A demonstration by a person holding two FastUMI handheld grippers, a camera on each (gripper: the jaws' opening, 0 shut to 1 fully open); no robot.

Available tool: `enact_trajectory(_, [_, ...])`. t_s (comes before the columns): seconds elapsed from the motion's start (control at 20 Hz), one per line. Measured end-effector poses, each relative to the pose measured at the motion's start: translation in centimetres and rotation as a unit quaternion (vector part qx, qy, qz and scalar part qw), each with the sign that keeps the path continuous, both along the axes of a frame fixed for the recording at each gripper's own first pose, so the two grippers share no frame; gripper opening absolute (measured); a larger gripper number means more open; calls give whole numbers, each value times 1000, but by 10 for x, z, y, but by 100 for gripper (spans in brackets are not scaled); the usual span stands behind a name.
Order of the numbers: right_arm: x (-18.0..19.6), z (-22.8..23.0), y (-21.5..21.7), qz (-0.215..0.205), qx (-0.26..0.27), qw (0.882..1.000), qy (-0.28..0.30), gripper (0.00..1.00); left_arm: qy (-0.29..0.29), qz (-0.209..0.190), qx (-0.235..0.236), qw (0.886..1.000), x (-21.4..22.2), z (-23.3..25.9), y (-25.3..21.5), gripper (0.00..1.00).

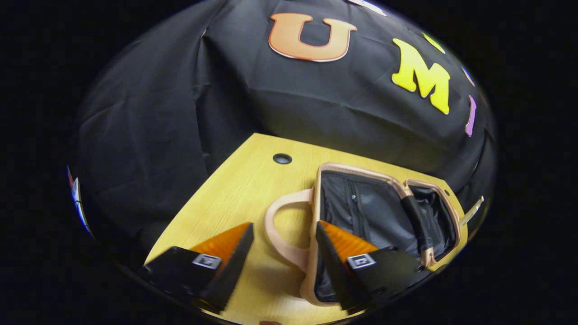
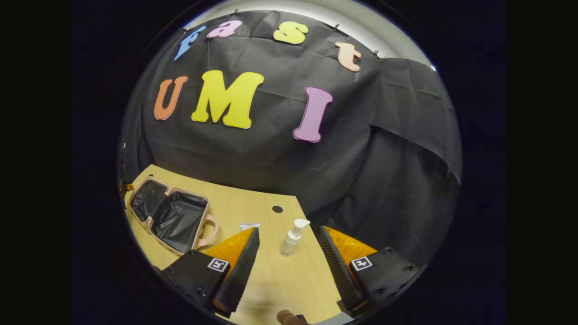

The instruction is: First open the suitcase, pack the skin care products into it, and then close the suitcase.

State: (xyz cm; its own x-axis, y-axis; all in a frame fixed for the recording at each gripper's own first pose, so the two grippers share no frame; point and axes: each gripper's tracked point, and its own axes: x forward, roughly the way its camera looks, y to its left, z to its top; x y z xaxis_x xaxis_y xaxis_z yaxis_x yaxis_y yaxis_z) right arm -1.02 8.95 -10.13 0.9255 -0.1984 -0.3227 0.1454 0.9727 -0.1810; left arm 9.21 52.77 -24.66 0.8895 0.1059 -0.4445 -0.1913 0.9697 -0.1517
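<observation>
The suitcase [image 1: 384, 212] lies open on the wooden bench [image 1: 239, 194], its dark fabric lining showing. The left tool [image 1: 284, 246] is spread above its curved handle [image 1: 282, 230]. In the right gripper view, the right tool [image 2: 289, 253] is spread around a white pump bottle [image 2: 291, 238], not touching it; a small tube [image 2: 249, 225] is partly hidden behind one finger [image 2: 239, 266].

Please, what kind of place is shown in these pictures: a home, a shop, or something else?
Probably a staged recording booth, not a home. Black cloth hangs as a backdrop behind a plain wooden desk with a cable hole. The desk carries a few props: an open suitcase and a pump bottle.
</observation>
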Motion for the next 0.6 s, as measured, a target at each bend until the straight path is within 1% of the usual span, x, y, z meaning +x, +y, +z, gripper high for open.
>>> enact_trajectory(0.05, [3,1,-3,3,2,1000,-6,80,-8,-2,4,1000,-6,15,-9,99])
enact_trajectory(0.2, [12,-2,-13,13,8,1000,-13,79,-33,-36,29,998,-13,50,-60,98])
enact_trajectory(0.3, [15,-6,-19,22,11,1000,-15,79,-42,-66,24,997,-15,67,-108,97])
enact_trajectory(0.45, [23,-8,-24,46,8,999,-24,78,-38,-119,15,992,-17,73,-192,98])
enact_trajectory(0.6, [28,-12,-33,62,11,998,-25,79,-35,-188,19,981,-13,71,-278,98])
